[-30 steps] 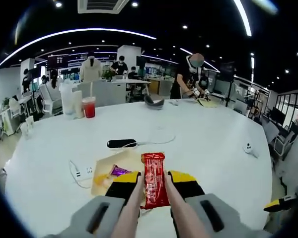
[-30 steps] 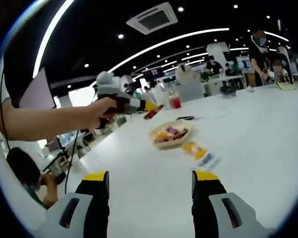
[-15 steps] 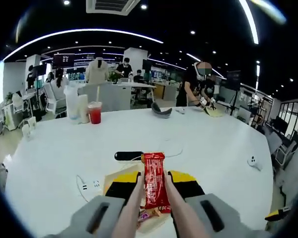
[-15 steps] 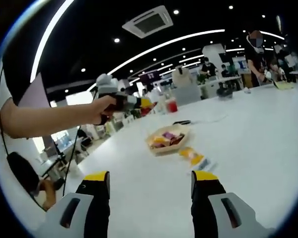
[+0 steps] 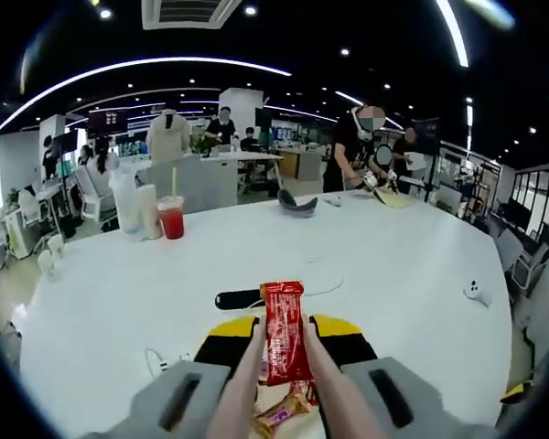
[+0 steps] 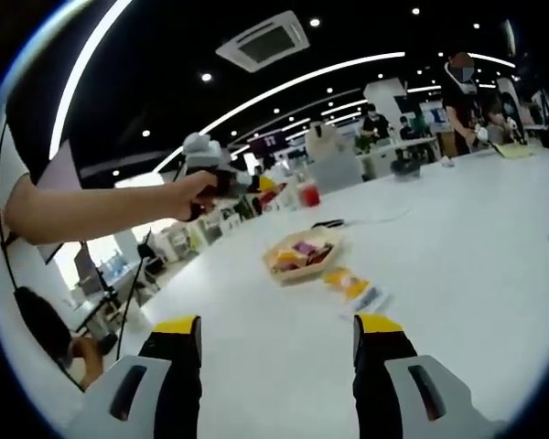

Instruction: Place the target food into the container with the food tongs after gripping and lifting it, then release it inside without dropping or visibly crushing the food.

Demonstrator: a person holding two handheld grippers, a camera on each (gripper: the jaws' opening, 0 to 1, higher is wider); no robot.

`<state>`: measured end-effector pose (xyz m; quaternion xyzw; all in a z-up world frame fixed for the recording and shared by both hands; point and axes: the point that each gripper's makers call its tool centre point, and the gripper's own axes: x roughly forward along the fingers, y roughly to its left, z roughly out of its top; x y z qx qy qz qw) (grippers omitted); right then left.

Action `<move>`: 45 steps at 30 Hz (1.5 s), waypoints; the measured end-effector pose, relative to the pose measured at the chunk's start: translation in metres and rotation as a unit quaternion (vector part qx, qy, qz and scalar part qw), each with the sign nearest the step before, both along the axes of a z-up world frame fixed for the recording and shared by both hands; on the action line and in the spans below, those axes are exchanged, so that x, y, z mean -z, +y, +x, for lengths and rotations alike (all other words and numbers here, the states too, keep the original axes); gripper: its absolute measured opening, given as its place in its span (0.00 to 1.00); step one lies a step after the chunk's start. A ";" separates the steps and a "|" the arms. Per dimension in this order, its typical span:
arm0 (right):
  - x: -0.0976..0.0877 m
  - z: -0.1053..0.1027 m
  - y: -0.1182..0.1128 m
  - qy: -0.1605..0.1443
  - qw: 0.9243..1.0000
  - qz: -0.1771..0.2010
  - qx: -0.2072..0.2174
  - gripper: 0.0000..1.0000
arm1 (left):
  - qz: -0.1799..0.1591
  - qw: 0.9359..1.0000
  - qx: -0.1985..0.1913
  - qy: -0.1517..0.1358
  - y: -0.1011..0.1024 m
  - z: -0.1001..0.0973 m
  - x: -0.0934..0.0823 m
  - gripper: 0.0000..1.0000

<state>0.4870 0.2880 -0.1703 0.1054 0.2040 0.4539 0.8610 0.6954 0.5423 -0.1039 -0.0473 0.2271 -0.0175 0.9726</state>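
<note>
In the left gripper view, the left gripper (image 5: 285, 340) is pinching a pair of tongs (image 5: 247, 375), and the tong tips hold a red snack bar (image 5: 285, 331) upright, lifted clear of the white bench (image 5: 384, 265). Directly beneath the bar, at the near edge of the bench, part of the tray (image 5: 276, 413) shows with wrapped snacks in it. Just beyond lie a black oblong object (image 5: 241, 299) with a thin cable and a white power strip (image 5: 169, 364); a red drink cup (image 5: 172, 219) stands toward the far left edge.

In the right gripper view, the right gripper (image 6: 276, 358) hangs spread and empty above the bench. From here the tray (image 6: 301, 255) sits mid-bench, with a yellow packet (image 6: 351, 286) lying on the bench just beside it on the nearer side. The person's hand (image 6: 190, 194) holds the left gripper up at the left of this view, above the bench's left edge.

Judged from this, the bar seems to be over or close to the tray and the release is what remains. The risks: letting go from this height could make the slick wrapper bounce off the other snacks or the low rim and land on the bench. Only the lower half of the bar is clamped, so it could pivot or slip. Squeezing harder to stop that could dent the bar.
</note>
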 end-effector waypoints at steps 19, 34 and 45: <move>0.004 0.009 -0.014 0.013 0.999 0.002 0.029 0.68 | 0.014 1.000 -0.001 0.010 0.009 0.033 0.009 0.20; 0.003 0.009 -0.016 0.010 1.000 0.003 0.028 0.68 | 0.018 1.000 -0.017 -0.004 0.025 0.026 -0.002 0.23; 0.004 0.011 -0.014 0.015 0.999 0.013 0.033 0.68 | -0.002 1.000 -0.018 -0.016 0.021 -0.001 -0.008 0.23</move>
